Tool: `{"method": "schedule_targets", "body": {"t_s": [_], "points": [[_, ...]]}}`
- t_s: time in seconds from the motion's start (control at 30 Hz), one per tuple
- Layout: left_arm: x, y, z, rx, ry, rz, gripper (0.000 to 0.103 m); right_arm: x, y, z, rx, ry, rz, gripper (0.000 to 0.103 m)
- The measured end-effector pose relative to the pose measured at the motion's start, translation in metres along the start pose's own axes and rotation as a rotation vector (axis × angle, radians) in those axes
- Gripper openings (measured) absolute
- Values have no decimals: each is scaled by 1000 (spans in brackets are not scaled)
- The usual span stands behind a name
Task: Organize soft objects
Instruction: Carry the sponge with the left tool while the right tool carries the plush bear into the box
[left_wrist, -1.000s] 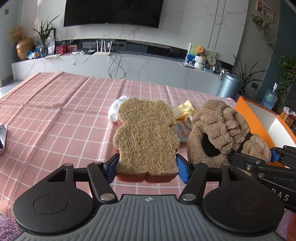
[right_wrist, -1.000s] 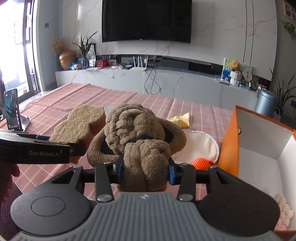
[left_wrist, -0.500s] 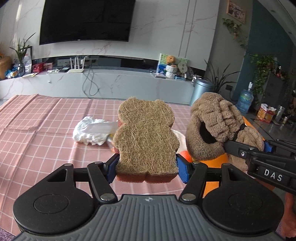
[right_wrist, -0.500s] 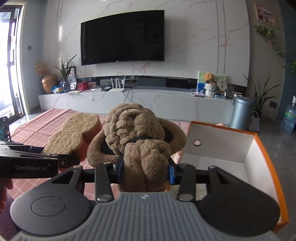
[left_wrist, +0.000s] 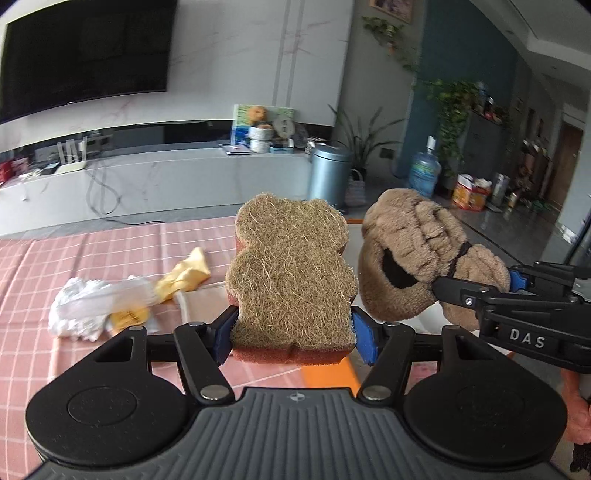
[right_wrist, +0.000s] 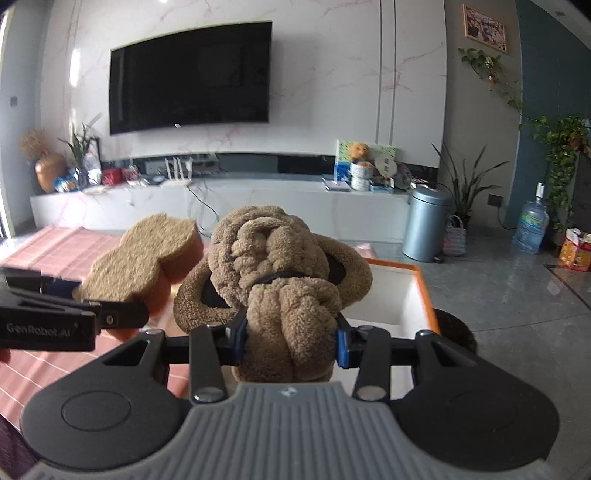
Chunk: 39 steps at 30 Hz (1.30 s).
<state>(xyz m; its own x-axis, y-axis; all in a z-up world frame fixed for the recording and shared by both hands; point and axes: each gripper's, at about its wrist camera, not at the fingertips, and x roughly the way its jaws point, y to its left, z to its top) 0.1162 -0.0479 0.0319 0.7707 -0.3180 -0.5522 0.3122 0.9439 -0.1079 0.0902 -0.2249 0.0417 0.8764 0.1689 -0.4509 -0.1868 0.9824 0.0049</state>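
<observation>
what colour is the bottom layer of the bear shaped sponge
Orange-red, under a tan fibre top; the sponge shows it best in the left wrist view.

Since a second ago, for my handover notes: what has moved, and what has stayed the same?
Both grippers swung right, off the pink table toward the orange box, now ahead of the right gripper. Unchanged: left gripper clamps the bear-shaped sponge, right holds the plush toy.

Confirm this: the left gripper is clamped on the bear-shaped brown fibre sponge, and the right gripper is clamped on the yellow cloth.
Wrong on one count. The right gripper is clamped on the fuzzy brown knotted plush, as the right wrist view shows; the yellow cloth lies on the table. The left gripper does clamp the bear-shaped brown fibre sponge.
</observation>
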Motion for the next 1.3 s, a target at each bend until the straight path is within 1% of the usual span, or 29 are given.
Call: {"method": "schedule_targets", "body": {"t_s": [0.2,0.37,0.47,0.57,0.67,0.8,0.87,0.97,1.0,1.1,1.2,1.23,1.3], "points": [[39,-33,13,127,58,-57,73,15,-39,-2,-35,81,-65,43],[68,-59,14,253,113,-65,73,34,-66,-4,-65,154,-95,43],[85,-71,12,343,148,-39,73,50,-73,-3,-116,194,-106,43],[101,-77,9,404,185,-19,73,70,-76,-3,-178,233,-122,43],[113,-86,5,490,206,13,73,88,-82,-3,-209,271,-115,43],[131,-98,-2,616,242,57,73,113,-83,-6,-289,323,-115,43],[138,-100,-6,647,264,64,73,122,-84,-7,-323,349,-114,44],[147,-107,-15,726,275,87,73,133,-84,-9,-371,384,-105,44],[151,-108,-17,741,288,87,73,135,-83,-9,-400,391,-97,44],[162,-105,-16,739,339,70,73,139,-84,-12,-444,422,-75,44],[166,-106,-19,768,361,71,73,144,-79,-18,-511,439,-63,45],[168,-106,-19,769,371,69,73,146,-78,-19,-520,447,-61,45],[169,-107,-21,793,387,77,74,152,-81,-18,-494,472,-41,46]]}}
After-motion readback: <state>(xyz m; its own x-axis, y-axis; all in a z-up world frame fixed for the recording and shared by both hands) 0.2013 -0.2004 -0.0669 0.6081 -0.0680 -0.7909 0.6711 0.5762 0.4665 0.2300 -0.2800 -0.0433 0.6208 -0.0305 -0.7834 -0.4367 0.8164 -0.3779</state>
